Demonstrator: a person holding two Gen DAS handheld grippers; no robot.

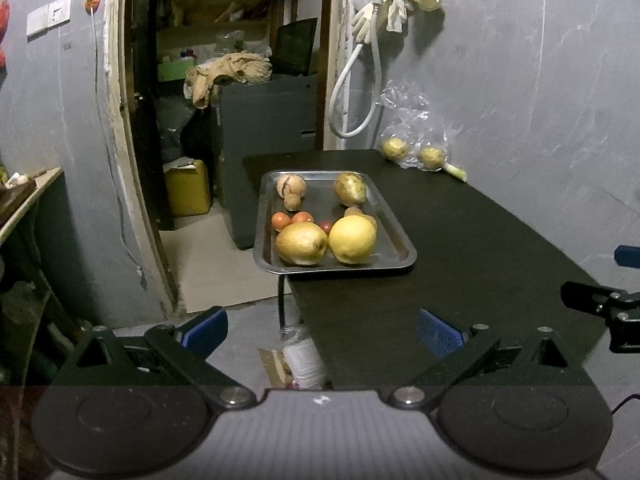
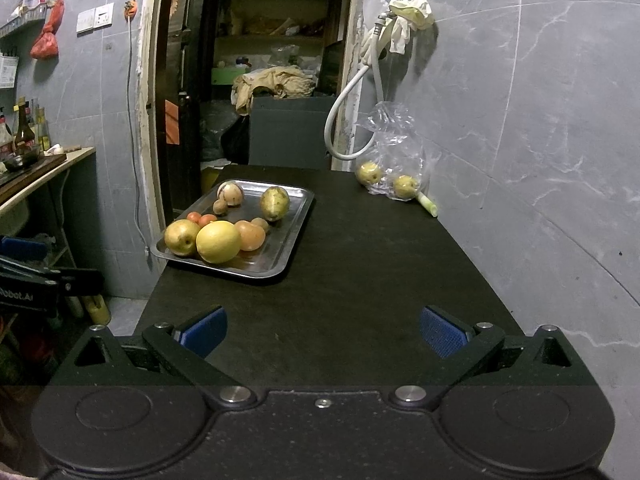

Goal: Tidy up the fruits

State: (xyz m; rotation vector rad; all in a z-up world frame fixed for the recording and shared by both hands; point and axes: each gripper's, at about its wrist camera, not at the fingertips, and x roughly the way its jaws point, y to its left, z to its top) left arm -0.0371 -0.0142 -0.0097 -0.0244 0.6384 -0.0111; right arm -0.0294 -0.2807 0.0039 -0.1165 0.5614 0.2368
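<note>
A steel tray (image 1: pixel 404 258) (image 2: pixel 298 210) sits at the left edge of a black table (image 1: pixel 460 248) (image 2: pixel 360 264). It holds a big yellow citrus (image 1: pixel 353 239) (image 2: pixel 218 241), a pear (image 1: pixel 301 243) (image 2: pixel 182 237), another pear (image 1: pixel 351 188) (image 2: pixel 275 202), small tomatoes (image 1: pixel 281 221) (image 2: pixel 207 219) and other fruit. Two more pears (image 1: pixel 394 148) (image 2: pixel 369 172) lie in a clear plastic bag (image 1: pixel 416 114) (image 2: pixel 394 140) at the far right corner. My left gripper (image 1: pixel 322 330) hangs open at the table's near left edge. My right gripper (image 2: pixel 323 330) hovers open over the near table. Both are empty.
A grey wall (image 2: pixel 540 120) runs along the table's right side, with a white hose (image 2: pixel 344 120) hanging above the bag. Beyond the table's far end an open doorway (image 2: pixel 260 60) leads into a storeroom. A counter (image 2: pixel 44 168) with bottles stands at the left.
</note>
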